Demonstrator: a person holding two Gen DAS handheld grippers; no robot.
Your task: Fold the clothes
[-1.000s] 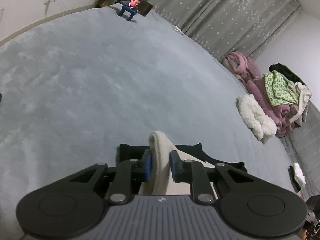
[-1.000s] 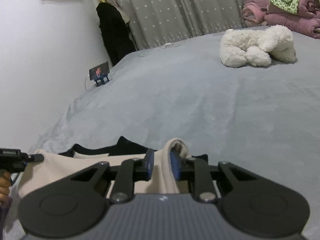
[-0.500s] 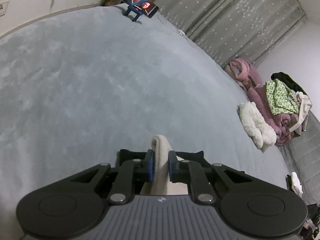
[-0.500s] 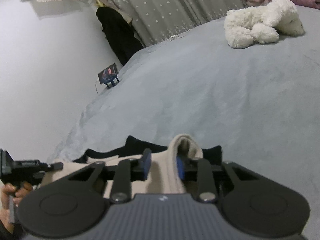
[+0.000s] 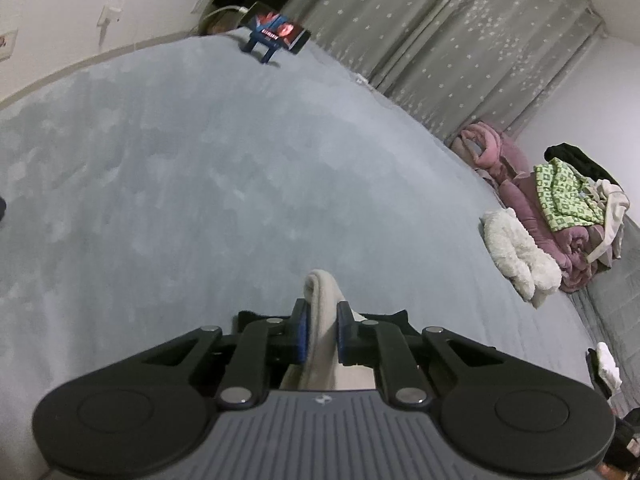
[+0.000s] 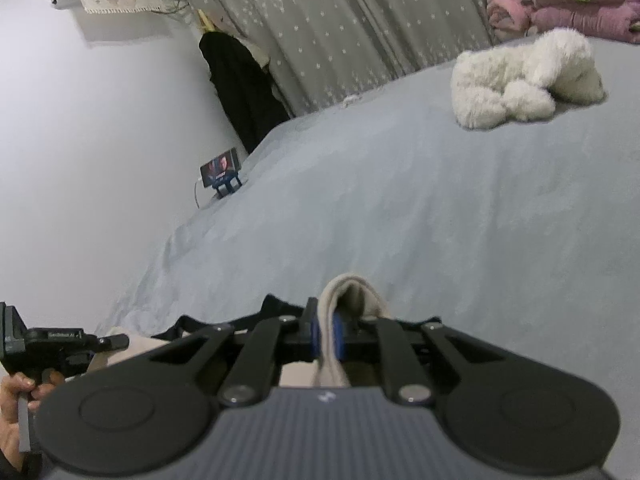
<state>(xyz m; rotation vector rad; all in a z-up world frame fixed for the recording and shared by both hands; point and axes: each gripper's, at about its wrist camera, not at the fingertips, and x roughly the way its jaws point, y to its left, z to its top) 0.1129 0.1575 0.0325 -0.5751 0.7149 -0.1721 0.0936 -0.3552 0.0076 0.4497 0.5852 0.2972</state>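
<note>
A beige garment with black trim is pinched in a fold between the blue pads of my left gripper, which is shut on it above the grey bed cover. In the right wrist view the same beige garment loops up out of my right gripper, whose pads are shut tight on a fold of it. The cloth hangs stretched between both grippers; its black edge shows behind the fingers. The other gripper, held by a person's hand, appears at the lower left of the right wrist view.
The grey bed cover spreads wide ahead. A phone on a blue stand sits at the far edge by the wall. A white fluffy item and a pile of pink blankets with green clothes lie near the curtains.
Both grippers have lifted and tilted upward with the garment. The right gripper's pads, spread wider half a second ago, have closed tight on the fold.
</note>
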